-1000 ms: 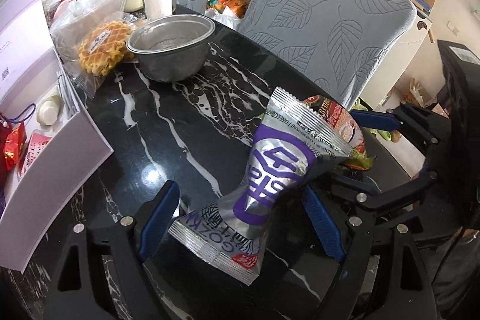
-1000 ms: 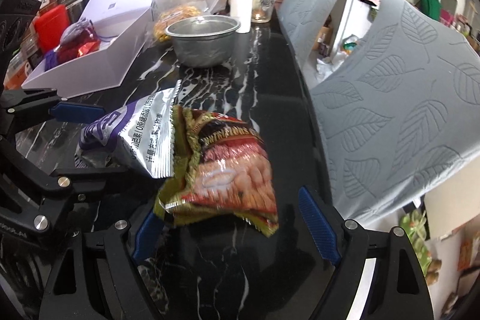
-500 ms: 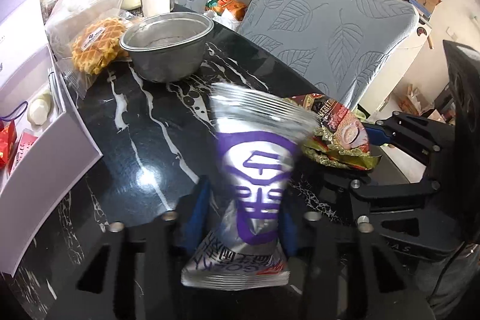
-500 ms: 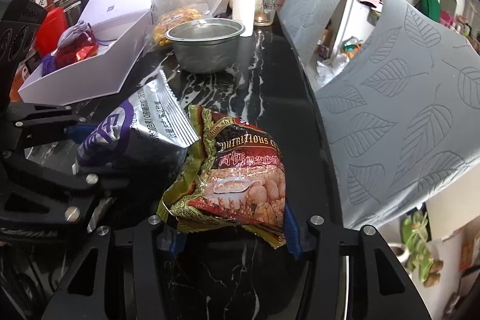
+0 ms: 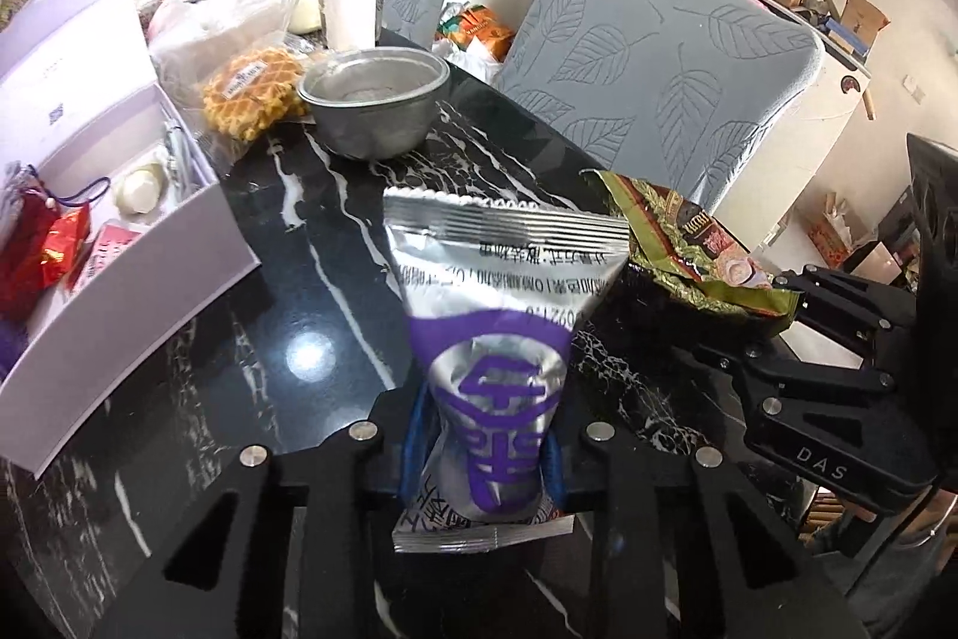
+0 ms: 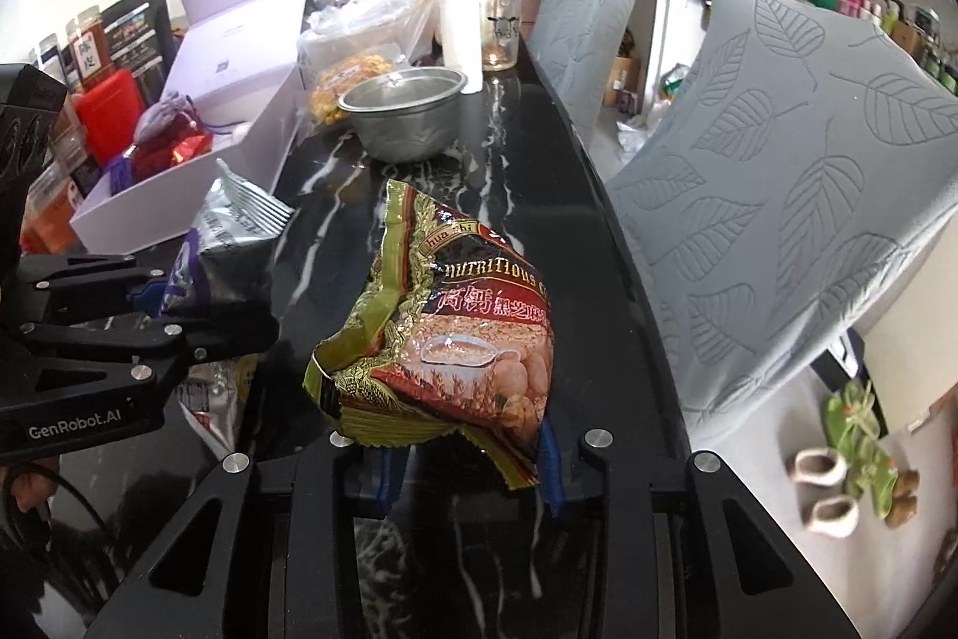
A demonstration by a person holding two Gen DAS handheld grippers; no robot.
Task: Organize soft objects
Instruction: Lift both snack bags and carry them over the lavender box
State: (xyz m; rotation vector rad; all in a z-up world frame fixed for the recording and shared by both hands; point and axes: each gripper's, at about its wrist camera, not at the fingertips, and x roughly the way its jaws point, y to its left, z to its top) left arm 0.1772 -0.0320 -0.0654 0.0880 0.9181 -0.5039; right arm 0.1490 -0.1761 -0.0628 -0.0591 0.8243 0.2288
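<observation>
Left wrist view: the left gripper (image 5: 482,450) is clenched on the lower part of a silver and purple packet (image 5: 497,339), its blue pads (image 5: 413,435) pressing the crinkled foil into a narrow waist while the serrated top fans out wide above. The packet stands upright over the black marble table (image 5: 287,291), glossy with white veins. Bare tabletop lies between the packet and the dull metal bowl (image 5: 374,103). An open lavender box (image 5: 120,244) closes off the left side; the table's curved right edge runs close under a grey leaf-embossed chair (image 5: 658,76). The right gripper (image 5: 772,303) sits just right, with a green and red packet (image 5: 688,244).

Right wrist view: the right gripper (image 6: 470,465) is closing on the green and red packet (image 6: 455,333), a creased, glossy bag whose bottom corners lie between the blue pads (image 6: 551,465), touching them. It rears up near the table's right edge (image 6: 622,244). A clear strip of marble leads ahead to the bowl (image 6: 404,112). The left gripper (image 6: 155,297) holds the silver packet (image 6: 233,232) just left.
</observation>
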